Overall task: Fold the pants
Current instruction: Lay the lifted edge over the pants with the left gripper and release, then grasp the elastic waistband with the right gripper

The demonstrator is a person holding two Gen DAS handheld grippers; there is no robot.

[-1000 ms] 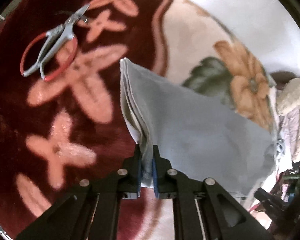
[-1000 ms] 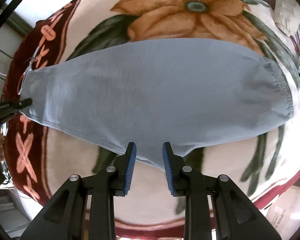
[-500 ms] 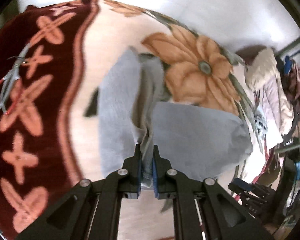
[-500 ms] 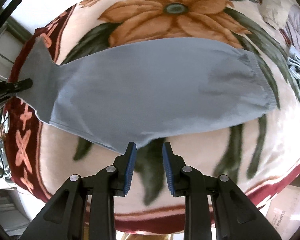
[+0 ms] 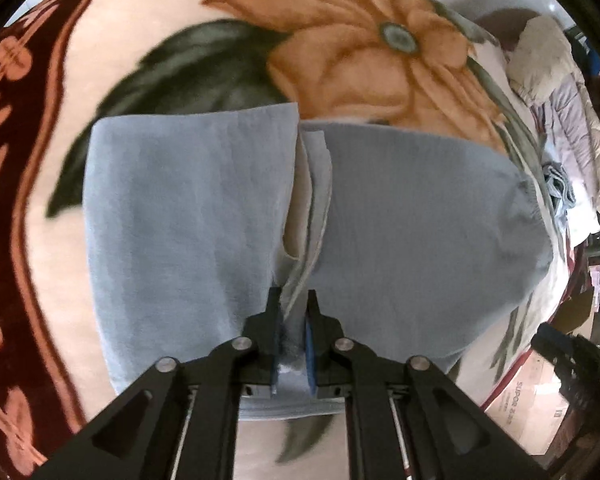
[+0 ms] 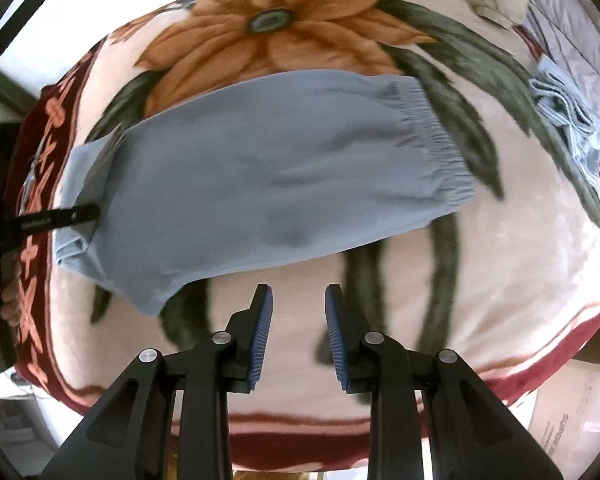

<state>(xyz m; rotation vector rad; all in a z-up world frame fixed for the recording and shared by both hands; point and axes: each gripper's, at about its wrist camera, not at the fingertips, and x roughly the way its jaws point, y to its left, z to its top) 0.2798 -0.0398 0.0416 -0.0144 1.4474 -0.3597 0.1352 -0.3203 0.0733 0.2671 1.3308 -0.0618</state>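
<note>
Light blue pants [image 5: 180, 220] lie on a flowered blanket [image 5: 360, 40], the leg end folded over toward the elastic waistband [image 6: 432, 140]. My left gripper [image 5: 293, 312] points down at the fold and pinches the bunched leg hem between its blue pads; its jaws are opening slightly, with cloth still filling the gap. In the right wrist view the pants [image 6: 260, 176] stretch across the middle, and a left finger [image 6: 60, 218] shows at their left end. My right gripper [image 6: 298, 312] hovers open over bare blanket [image 6: 500, 260], just in front of the pants, holding nothing.
A heap of pale clothes [image 5: 548, 80] sits at the far right of the bed, with a light blue garment [image 6: 560, 108] beside it. A cardboard box [image 5: 528, 396] stands off the blanket's right edge. A person's hand [image 6: 8, 300] shows at the left.
The left gripper carried the leg end across the blanket toward the waistband, laying it over the pants; the scissors left its view. The right gripper drew back off the pants' near edge.
</note>
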